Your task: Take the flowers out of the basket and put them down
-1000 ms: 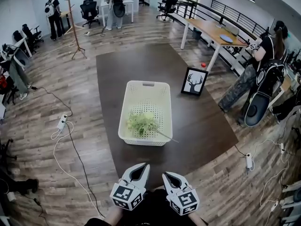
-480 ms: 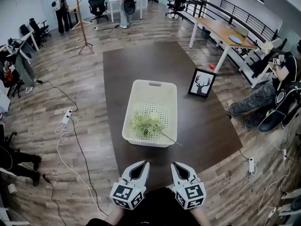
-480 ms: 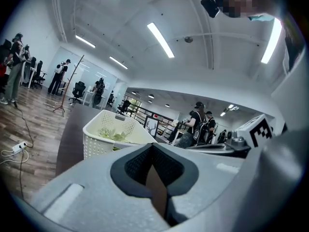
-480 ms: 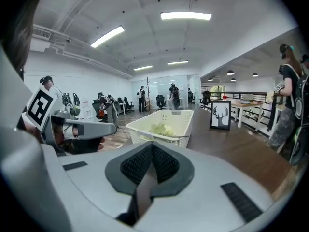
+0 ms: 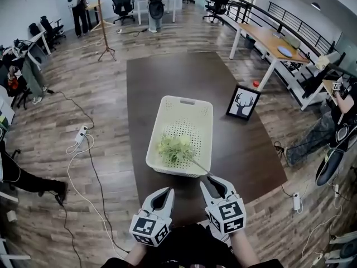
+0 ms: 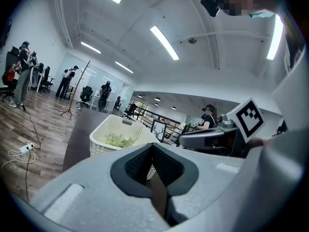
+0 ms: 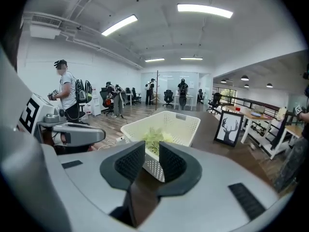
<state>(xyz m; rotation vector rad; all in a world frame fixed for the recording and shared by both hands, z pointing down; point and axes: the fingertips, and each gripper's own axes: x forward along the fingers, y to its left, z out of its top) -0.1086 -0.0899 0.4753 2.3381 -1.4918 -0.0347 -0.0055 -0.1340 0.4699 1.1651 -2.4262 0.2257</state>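
A white perforated basket point(image 5: 158, 128) stands on the dark table point(image 5: 162, 77). A bunch of green flowers point(image 5: 174, 148) lies in its near end, with one stem point(image 5: 202, 168) sticking out over the near right rim. Both grippers hover at the table's near edge, short of the basket. My left gripper point(image 5: 165, 193) is shut with nothing in it. My right gripper point(image 5: 213, 181) is closer to the stem; its jaws have just been opening, and nothing is between them. The right gripper view shows the basket point(image 7: 186, 124) and the flowers point(image 7: 154, 135) straight ahead.
A framed deer picture point(image 5: 243, 103) stands on the table to the right of the basket. Cables and a power strip point(image 5: 81, 135) lie on the wood floor at the left. A light desk point(image 5: 268, 41), office chairs and several people are around the room.
My right gripper has moved forward toward the basket's near right corner, and its jaws have parted. The left gripper has shifted only a little.
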